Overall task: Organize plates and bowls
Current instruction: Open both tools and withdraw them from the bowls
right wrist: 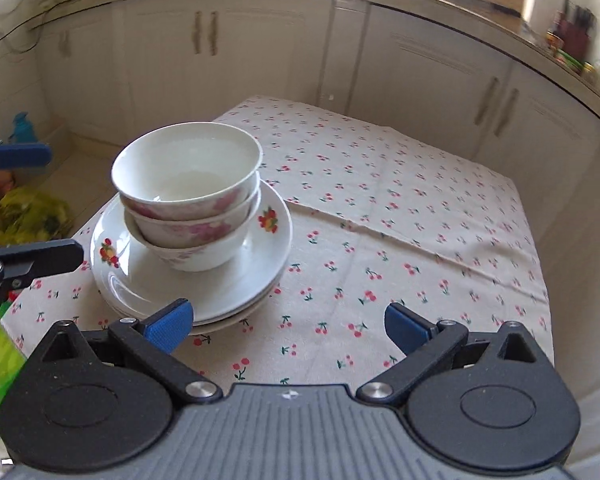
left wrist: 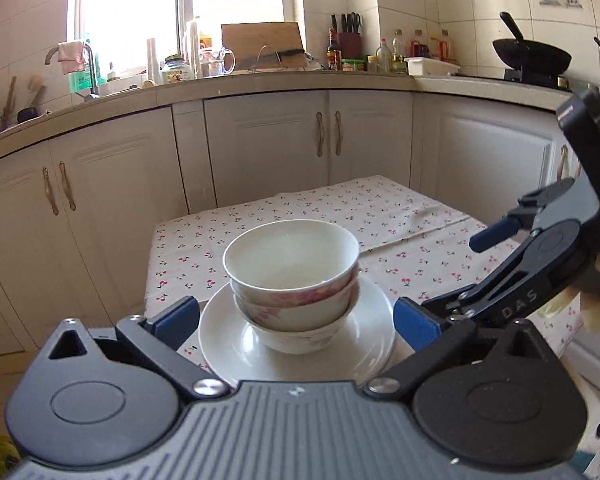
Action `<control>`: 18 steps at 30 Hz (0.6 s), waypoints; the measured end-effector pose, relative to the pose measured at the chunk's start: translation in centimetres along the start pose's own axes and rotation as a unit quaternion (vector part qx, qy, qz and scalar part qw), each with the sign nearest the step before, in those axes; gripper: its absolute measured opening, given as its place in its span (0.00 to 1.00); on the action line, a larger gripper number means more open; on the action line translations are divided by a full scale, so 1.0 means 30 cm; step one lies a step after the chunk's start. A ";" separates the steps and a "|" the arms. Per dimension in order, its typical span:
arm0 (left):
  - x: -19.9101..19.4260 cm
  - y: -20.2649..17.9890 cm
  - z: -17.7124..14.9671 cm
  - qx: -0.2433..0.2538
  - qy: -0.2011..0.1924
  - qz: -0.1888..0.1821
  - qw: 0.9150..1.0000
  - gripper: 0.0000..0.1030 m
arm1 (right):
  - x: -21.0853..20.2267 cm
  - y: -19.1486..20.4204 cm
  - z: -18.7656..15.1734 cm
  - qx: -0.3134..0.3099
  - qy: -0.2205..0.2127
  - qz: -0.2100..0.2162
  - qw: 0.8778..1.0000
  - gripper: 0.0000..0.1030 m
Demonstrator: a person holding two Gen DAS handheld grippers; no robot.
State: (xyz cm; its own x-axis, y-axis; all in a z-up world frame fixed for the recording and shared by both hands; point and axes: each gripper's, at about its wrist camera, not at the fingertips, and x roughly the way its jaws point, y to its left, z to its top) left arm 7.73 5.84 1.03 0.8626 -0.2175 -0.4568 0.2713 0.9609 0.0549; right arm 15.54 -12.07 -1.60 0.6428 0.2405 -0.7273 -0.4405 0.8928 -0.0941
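White bowls (right wrist: 186,196): three nested, stood on stacked plates (right wrist: 192,280) on the cherry-print worktop (right wrist: 400,220).
Left gripper (left wrist: 296,316): fingers spread wide, empty.
Right gripper (right wrist: 288,326): fingers spread wide, empty, beside the plates.

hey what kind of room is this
Most likely a home kitchen: a counter over cabinets, a sink tap by the window, a wok on the stove, and stacked bowls on plates.
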 end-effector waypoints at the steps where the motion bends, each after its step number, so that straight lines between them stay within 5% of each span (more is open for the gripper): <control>1: -0.009 -0.017 0.004 -0.008 -0.002 0.003 1.000 0.99 | -0.020 -0.001 -0.017 0.015 -0.003 -0.011 1.000 1.00; 8: -0.086 -0.093 0.030 -0.064 0.005 0.099 0.993 0.99 | -0.187 0.010 -0.093 0.053 -0.053 -0.070 0.995 1.00; 18: -0.164 -0.123 0.037 -0.101 -0.012 0.103 0.990 0.99 | -0.317 0.024 -0.115 0.067 -0.105 -0.087 0.988 1.00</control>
State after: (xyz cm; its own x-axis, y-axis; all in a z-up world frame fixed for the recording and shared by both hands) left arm 2.96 3.18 4.05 0.9015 -0.0157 -0.4326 0.0008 0.9994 -0.0346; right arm 6.95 -15.04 2.89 0.8235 0.1410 -0.5496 -0.2351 0.9664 -0.1042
